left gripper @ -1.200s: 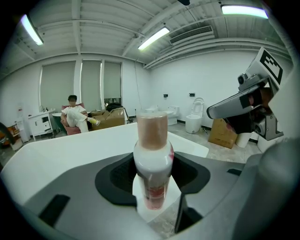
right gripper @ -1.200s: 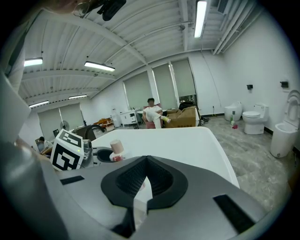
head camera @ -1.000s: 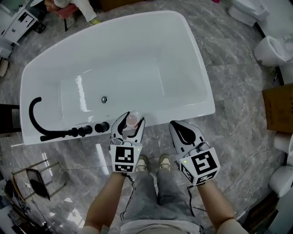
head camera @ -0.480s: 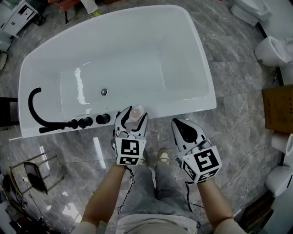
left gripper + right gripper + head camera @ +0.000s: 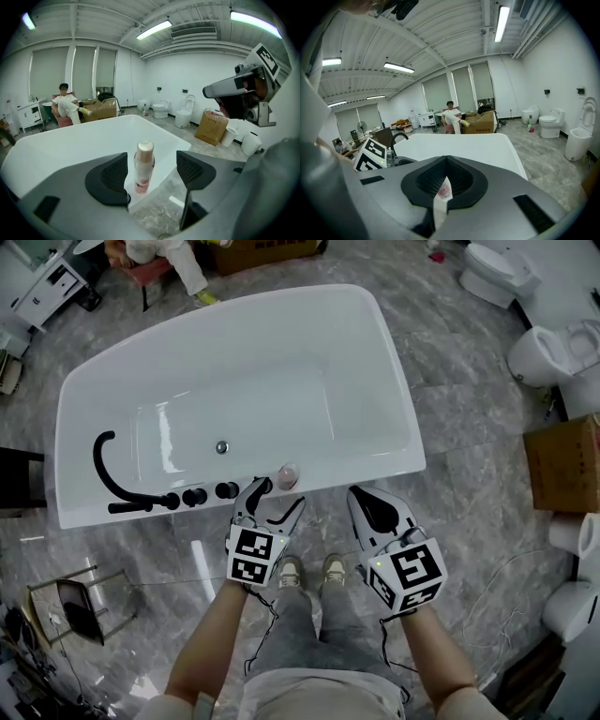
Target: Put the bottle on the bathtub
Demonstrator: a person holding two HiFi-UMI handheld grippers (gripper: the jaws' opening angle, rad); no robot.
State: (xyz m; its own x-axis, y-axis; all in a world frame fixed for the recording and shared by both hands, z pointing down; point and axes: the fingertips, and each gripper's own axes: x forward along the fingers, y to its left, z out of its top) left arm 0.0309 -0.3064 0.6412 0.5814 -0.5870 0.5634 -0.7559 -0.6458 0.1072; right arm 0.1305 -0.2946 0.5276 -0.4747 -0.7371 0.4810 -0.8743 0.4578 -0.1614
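Note:
A clear bottle point(image 5: 288, 475) with a pink cap and pink liquid stands upright on the near rim of the white bathtub point(image 5: 380, 463). My left gripper point(image 5: 279, 499) sits just short of it, open, with its jaws apart and touching nothing. In the left gripper view the bottle point(image 5: 143, 167) stands on the tub edge point(image 5: 70, 145) beyond the two pads, framed by the gap of the left gripper point(image 5: 152, 174). My right gripper point(image 5: 367, 496) hovers over the floor to the right, shut. The right gripper point(image 5: 445, 180) shows a small white scrap with pink print at the seam of its pads.
A black faucet point(image 5: 112, 472) and black knobs point(image 5: 210, 493) sit on the tub rim left of the bottle. Toilets point(image 5: 544, 352) and a cardboard box point(image 5: 564, 461) stand at the right. A person sits on a chair point(image 5: 65, 106) beyond the tub. My shoes point(image 5: 309, 570) are on the grey marble floor.
The left gripper opened and drew back from the bottle, which now stands free on the rim. The right gripper stayed shut in place.

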